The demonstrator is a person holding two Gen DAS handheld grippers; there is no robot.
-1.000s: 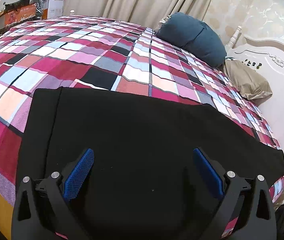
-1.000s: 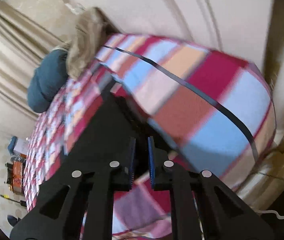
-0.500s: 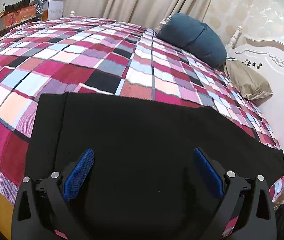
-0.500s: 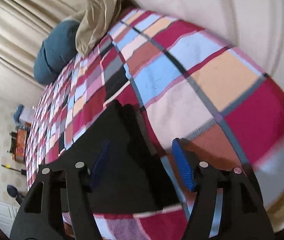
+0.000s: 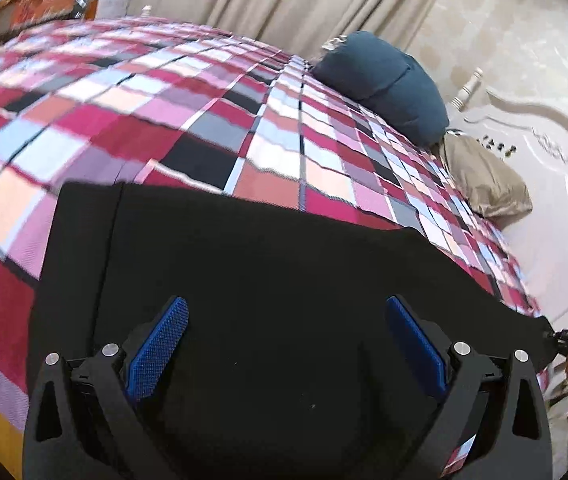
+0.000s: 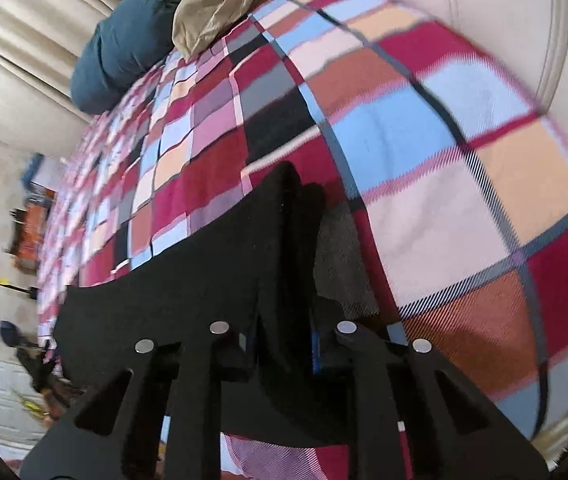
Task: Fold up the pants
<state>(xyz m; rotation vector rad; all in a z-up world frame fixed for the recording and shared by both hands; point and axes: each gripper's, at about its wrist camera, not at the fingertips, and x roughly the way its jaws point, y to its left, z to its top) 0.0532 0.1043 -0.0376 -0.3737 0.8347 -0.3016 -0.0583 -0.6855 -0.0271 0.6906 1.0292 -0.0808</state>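
One pair of tongs, the right tongs [image 6: 284,344], pinches the black cloth pants [image 5: 284,280]; left tongs [image 5: 284,340] gape wide, so cloth may slip crooked.

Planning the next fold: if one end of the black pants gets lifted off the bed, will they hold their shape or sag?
The black pants lie flat and thin on the plaid bedspread, so they probably sag. Where the right gripper pinches their end, the cloth bunches into ridges, suggesting floppy fabric. The left gripper hovers open, so that end would likely trail.
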